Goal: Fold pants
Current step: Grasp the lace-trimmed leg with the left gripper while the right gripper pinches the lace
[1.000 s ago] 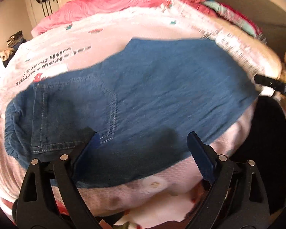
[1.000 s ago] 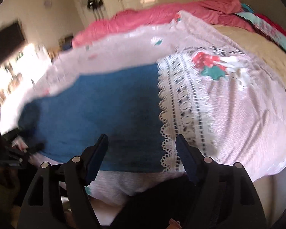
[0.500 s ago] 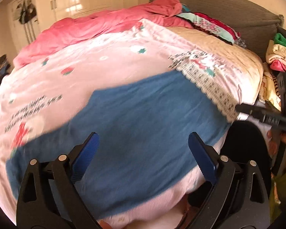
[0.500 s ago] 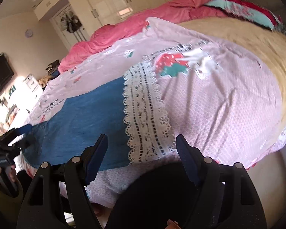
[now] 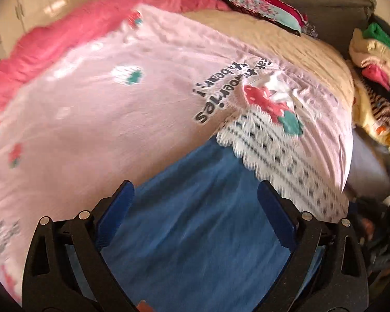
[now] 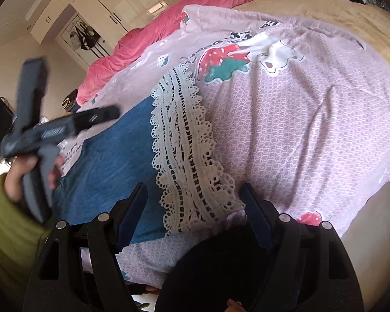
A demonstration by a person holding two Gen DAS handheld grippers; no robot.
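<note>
Lying half under lace trim (image 6: 184,156), blue pants (image 6: 111,166) cut off, both claws (image 5: 195,208) (image 6: 192,208) spread, empty.

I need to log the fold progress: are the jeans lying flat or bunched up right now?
Flat. The jeans lie smooth on the pink bedspread, one end against its lace strip. How many layers cannot be told.

My left camera sits just behind my left gripper (image 5: 195,208) and looks down close at the blue pants (image 5: 195,234) on the bed (image 5: 91,130). My right camera sits behind my right gripper (image 6: 192,208), looking down from the bed's near edge. Both see the pants (image 6: 111,156), the white lace strip (image 5: 278,156) (image 6: 184,156) and the pink blanket (image 6: 148,33).
</note>
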